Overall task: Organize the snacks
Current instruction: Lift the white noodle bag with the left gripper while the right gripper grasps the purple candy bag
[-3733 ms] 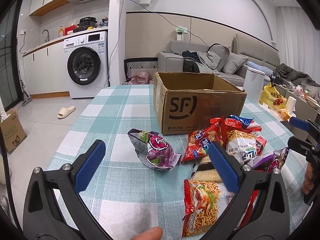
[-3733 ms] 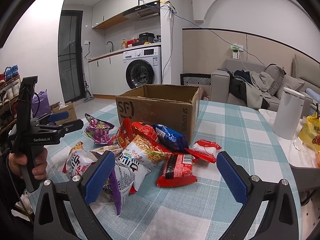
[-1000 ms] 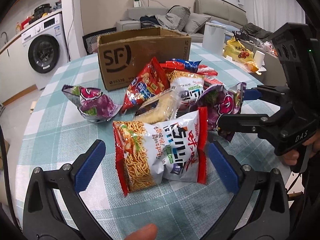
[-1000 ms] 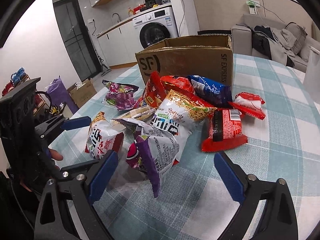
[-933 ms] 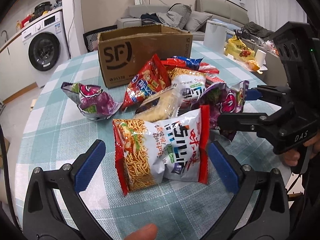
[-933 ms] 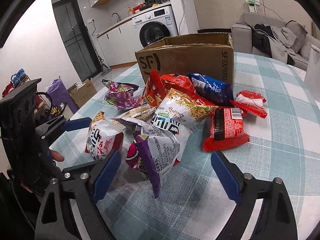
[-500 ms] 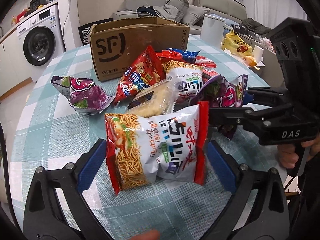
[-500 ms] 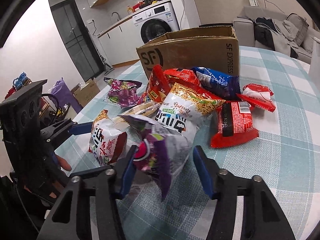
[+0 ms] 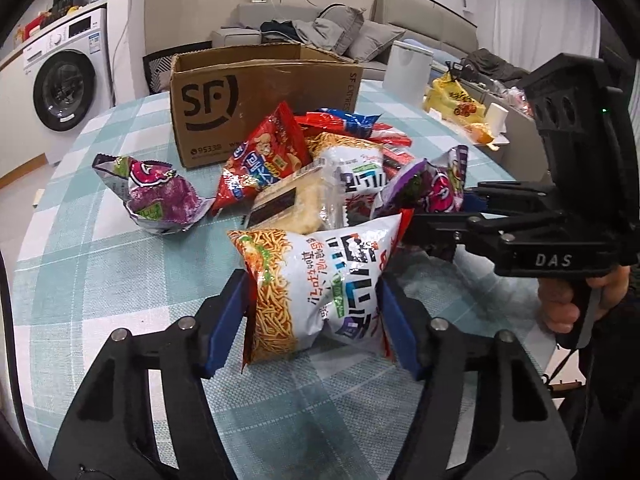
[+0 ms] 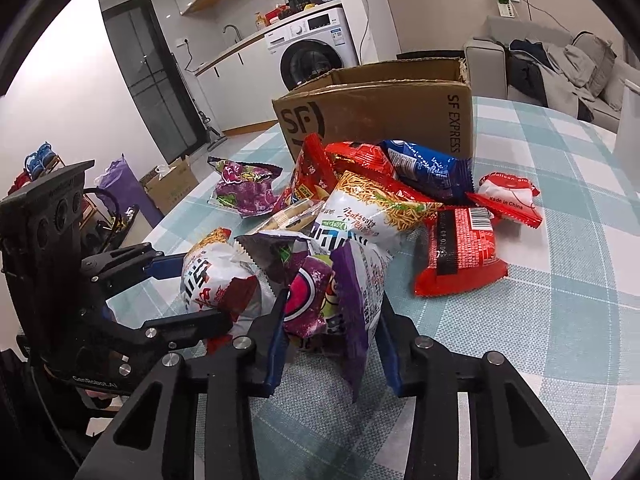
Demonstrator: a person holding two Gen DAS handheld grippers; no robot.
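The left hand-held gripper has just been closing, and its blue pads now press on both sides of a white noodle packet with Korean lettering and a red edge, which bulges between them just above the bench. The right hand-held gripper has likewise just clamped down, and a crumpled purple snack bag is pinched between its blue pads; in the left wrist view this same bag sticks out ahead of the right tool's black fingers, and a hand grips that tool's handle at the right edge. The two held packets sit just beside each other at the near edge of the snack pile. Behind them lie a clear pack of pale crackers, a second white noodle packet, a red snack bag with a cartoon figure, a blue packet, a flat red packet with a barcode and a small red-and-white packet. Another purple bag lies apart to the left of the pile. Beyond the pile stands an open cardboard box marked SF, on the teal-checked cloth. A washing machine and a grey sofa show farther back.
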